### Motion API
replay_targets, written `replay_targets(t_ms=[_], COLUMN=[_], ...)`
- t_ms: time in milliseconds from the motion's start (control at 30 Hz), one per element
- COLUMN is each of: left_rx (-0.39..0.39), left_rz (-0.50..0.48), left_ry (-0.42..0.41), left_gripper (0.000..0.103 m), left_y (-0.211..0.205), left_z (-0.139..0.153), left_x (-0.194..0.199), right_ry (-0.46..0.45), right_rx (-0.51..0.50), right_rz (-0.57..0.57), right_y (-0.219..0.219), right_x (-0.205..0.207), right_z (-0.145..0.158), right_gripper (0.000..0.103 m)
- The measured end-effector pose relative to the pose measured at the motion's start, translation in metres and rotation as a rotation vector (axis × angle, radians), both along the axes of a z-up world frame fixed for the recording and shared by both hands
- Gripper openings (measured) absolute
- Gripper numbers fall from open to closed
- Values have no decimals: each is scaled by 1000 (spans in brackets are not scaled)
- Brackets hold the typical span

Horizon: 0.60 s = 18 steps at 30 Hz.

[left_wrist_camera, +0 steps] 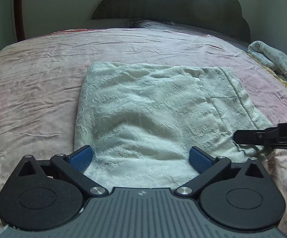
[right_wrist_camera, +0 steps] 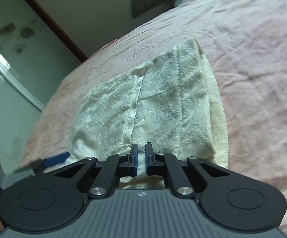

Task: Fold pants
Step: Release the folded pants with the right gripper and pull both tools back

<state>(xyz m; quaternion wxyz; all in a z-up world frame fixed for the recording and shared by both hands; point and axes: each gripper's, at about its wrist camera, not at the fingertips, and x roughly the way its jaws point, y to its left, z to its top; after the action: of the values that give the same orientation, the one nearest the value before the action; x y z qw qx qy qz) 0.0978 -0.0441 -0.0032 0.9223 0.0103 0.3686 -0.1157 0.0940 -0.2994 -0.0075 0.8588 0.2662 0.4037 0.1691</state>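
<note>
The white textured pants (left_wrist_camera: pixel 153 107) lie folded into a rough rectangle on the pink bed sheet (left_wrist_camera: pixel 34 91). My left gripper (left_wrist_camera: pixel 141 156) is open, its blue pads (left_wrist_camera: pixel 81 156) spread wide over the near edge of the pants, holding nothing. My right gripper (right_wrist_camera: pixel 141 158) is shut on a pinch of the pants' near edge (right_wrist_camera: pixel 141 164); the pants (right_wrist_camera: pixel 153 103) stretch away from it. The right gripper's black fingers also show in the left wrist view (left_wrist_camera: pixel 250 136) at the pants' right near corner. The left gripper's blue pad shows blurred in the right wrist view (right_wrist_camera: pixel 56 158).
A dark headboard (left_wrist_camera: pixel 173 4) stands behind the bed. A pillow and cable (left_wrist_camera: pixel 153 24) lie at the bed's head. A bundled light cloth (left_wrist_camera: pixel 272 57) sits at the right edge. A wall and dark wooden frame (right_wrist_camera: pixel 50 23) stand to the left.
</note>
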Motion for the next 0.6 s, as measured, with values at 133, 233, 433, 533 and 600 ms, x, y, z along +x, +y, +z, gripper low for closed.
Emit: replay_targets(t_ms=[133, 233, 433, 533, 600], left_rx=[11, -5, -27, -3, 26], left_rz=[12, 36, 103, 136, 170], left_ry=[5, -19, -28, -28, -17], left_gripper=[102, 102, 103, 103, 102], left_y=[6, 18, 40, 38, 35], left_z=[15, 30, 31, 18, 10], left_x=[-13, -47, -124, -125, -116], right_ry=[41, -13, -53, -97, -140], right_rx=[-2, -130, -361, -391, -387], right_rz=[-53, -50, -5, 15, 28], right_y=[-9, -5, 14, 32, 48], right_x=[-11, -43, -119, -135, -135], right_z=[10, 29, 27, 25, 23], right_gripper=[6, 8, 60, 60, 69])
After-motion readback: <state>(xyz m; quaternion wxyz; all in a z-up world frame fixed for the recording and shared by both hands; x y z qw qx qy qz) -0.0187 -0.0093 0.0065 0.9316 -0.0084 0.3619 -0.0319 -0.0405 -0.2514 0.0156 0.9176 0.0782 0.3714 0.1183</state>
